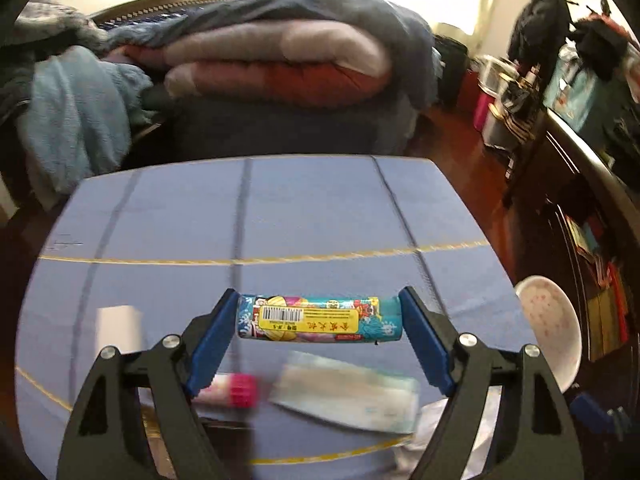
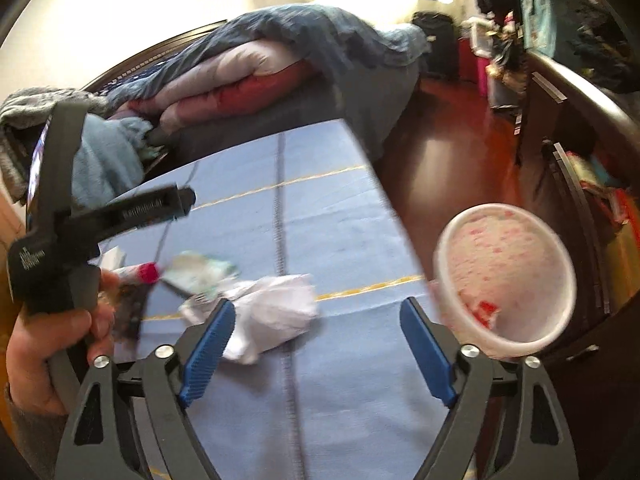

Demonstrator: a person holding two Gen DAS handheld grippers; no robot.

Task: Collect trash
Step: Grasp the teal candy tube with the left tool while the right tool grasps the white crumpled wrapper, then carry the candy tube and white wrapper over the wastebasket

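My left gripper (image 1: 319,291) is shut on a colourful printed roll (image 1: 320,318) with a yellow barcode label, held crosswise between the blue pads above the blue tablecloth (image 1: 280,208). Below it lie a pink-capped tube (image 1: 236,390) and a flat pale packet (image 1: 352,396). My right gripper (image 2: 318,303) stands open over the cloth (image 2: 320,208) with nothing between its fingers. A crumpled white tissue (image 2: 272,312) lies just by its left finger. A white bin with pink spots (image 2: 508,276) stands off the table's right edge.
A hand (image 2: 52,340) holds the left gripper at the left of the right wrist view. A bed with folded quilts (image 1: 280,64) stands behind the table. Red wooden floor (image 2: 448,160) and a dark cabinet (image 2: 580,184) are on the right. A small white box (image 1: 118,328) sits on the cloth.
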